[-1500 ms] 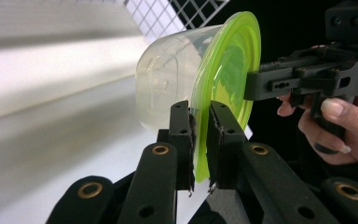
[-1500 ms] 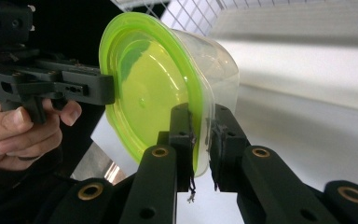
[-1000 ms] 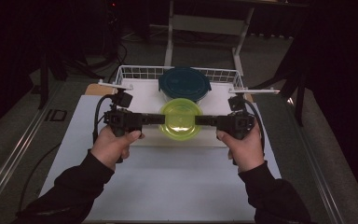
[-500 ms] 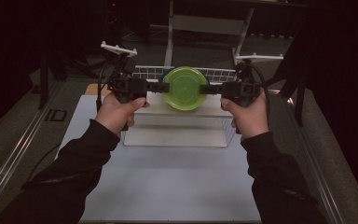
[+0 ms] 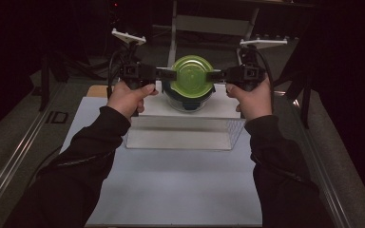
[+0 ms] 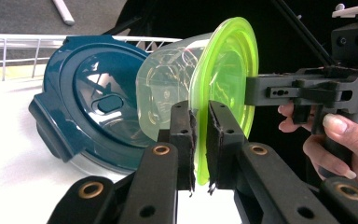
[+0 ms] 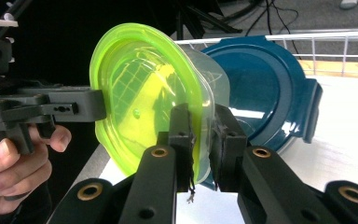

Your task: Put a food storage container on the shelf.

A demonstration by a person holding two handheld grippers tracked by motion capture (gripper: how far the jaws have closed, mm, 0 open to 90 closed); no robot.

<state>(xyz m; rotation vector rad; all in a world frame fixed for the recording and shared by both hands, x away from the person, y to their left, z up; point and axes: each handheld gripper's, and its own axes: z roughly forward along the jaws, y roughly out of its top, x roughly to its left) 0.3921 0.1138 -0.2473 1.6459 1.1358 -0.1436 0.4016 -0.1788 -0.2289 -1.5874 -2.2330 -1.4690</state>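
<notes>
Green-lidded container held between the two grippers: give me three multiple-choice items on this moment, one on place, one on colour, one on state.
1. Where is the green-lidded container?
A. Flat on the white table
B. Held up above the dark blue lid
C. Inside the wire basket

2. What colour is the big lid under it?
A. Dark blue
B. Red
C. White

3. How does the left gripper stand?
A. Wide open, away from the container
B. Shut on the container's green rim
C. Shut on the wire basket

Answers:
1 B: in the high view both the left gripper and the right gripper carry it over the blue lid.
2 A: both gripper views show it teal-blue.
3 B: the left gripper view shows its jaws pinching the rim.
</notes>
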